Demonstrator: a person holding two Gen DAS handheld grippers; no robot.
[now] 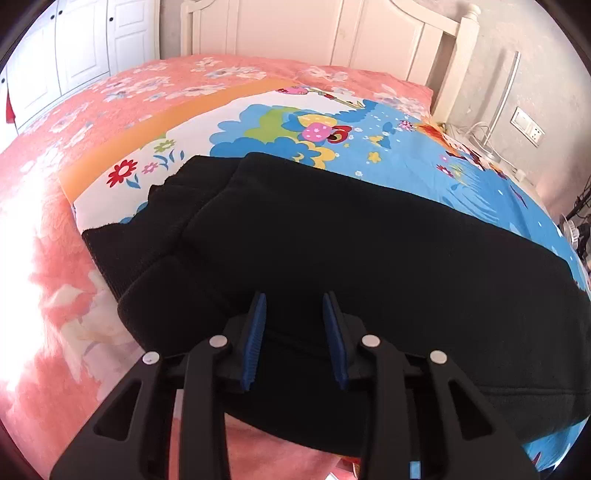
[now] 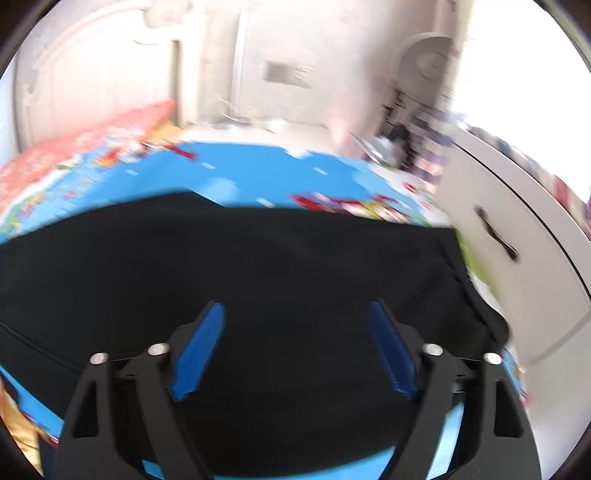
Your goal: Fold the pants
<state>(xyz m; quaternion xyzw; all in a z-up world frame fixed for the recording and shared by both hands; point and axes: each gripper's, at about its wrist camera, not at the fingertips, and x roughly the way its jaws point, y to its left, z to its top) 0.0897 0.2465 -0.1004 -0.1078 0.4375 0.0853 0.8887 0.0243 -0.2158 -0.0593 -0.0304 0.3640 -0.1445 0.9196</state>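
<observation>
Black pants point(image 1: 332, 240) lie lengthwise across blue cartoon sheet point(image 1: 424, 162); left gripper point(image 1: 298, 314) narrow, right gripper point(image 2: 295, 317) wide, both empty above pants.

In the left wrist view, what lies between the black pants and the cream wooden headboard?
The left wrist view shows blue cartoon-print sheet, then pink floral quilt, between the black pants and the cream wooden headboard.

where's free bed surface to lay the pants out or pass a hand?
Free: blue cartoon sheet beyond the black pants, up to the headboard; pink floral blanket beside the waistband end. Crowded: near edge, where the left tongs and right tongs hover, both open.
</observation>
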